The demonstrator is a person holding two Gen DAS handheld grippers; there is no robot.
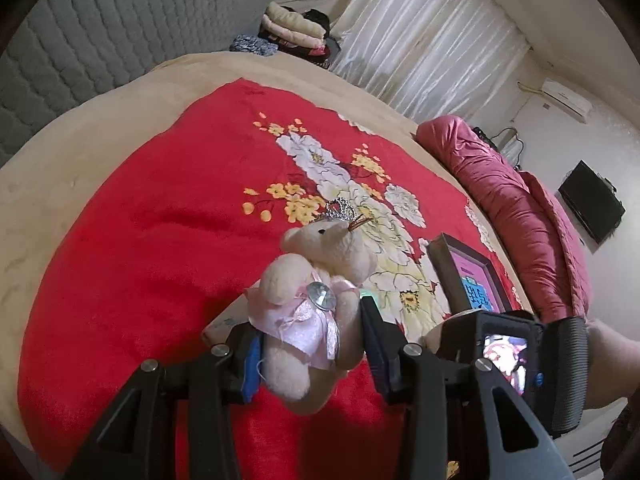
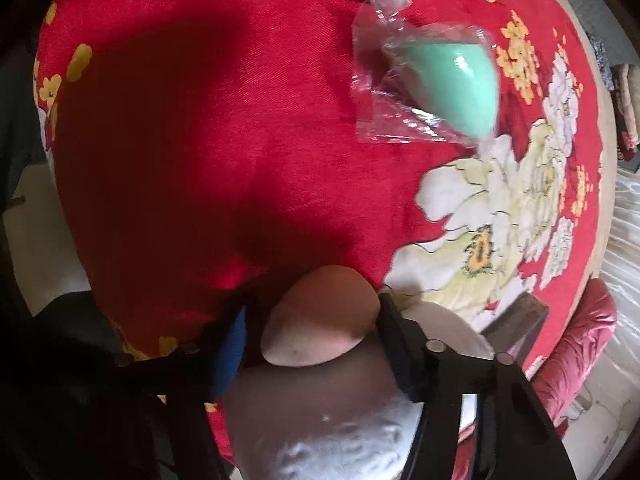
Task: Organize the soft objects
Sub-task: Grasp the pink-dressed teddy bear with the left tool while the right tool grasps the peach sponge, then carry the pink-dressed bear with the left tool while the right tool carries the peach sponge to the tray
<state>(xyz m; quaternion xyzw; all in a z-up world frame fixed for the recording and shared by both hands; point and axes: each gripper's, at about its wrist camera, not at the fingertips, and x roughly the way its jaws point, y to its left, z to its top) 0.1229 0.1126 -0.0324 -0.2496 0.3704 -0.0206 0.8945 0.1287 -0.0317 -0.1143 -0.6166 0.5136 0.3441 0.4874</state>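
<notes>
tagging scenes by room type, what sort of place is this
Most likely a bedroom: a bed under a red floral blanket, a quilted grey headboard, a rolled pink duvet, and folded bedding stacked by the curtain.

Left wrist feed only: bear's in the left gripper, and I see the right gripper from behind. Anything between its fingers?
Observer: Yes. A beige egg-shaped sponge sits in the right gripper, with a gap on the blue-pad side.
Operator: What's under it?
Observer: A pale rounded shape with something white and fluffy on it. It's too blurred to name.
Operator: Anything else on the blanket?
Observer: A green sponge in clear wrap lies on the red blanket, beyond the gripper.
</notes>
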